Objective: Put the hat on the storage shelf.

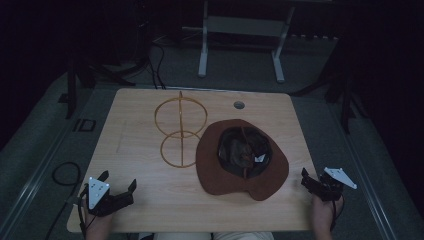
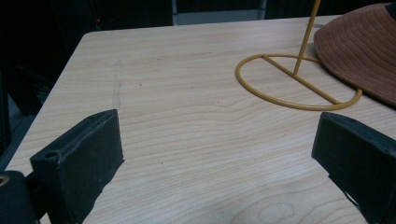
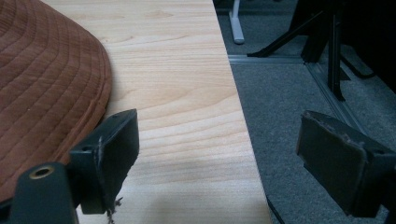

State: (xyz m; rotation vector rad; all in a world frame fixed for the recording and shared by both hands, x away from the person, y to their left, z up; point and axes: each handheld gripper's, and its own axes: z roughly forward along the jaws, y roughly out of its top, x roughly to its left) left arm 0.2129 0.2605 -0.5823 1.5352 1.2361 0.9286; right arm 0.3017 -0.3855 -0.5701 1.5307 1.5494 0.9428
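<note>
Nothing is gripped yet: the left gripper (image 1: 118,191) and right gripper (image 1: 315,181) wait with jaws apart, the brown hat (image 1: 242,159) lying upturned just beside the wire stand (image 1: 180,131), so the likely next move is seizing its brim.

Upturned brown hat (image 1: 235,172) beside wire stand (image 1: 179,131)

- Light wooden table (image 1: 140,200), rounded corners, sitting on grey carpet (image 1: 320,70).
- Brown hat (image 1: 242,160) lying crown-down right of centre, opening up.
- Yellow wire stand (image 1: 180,132) just left of it, ring base flat on the wood, hat brim over its edge.
- Small grey round cap (image 1: 239,105) near the far edge.
</note>
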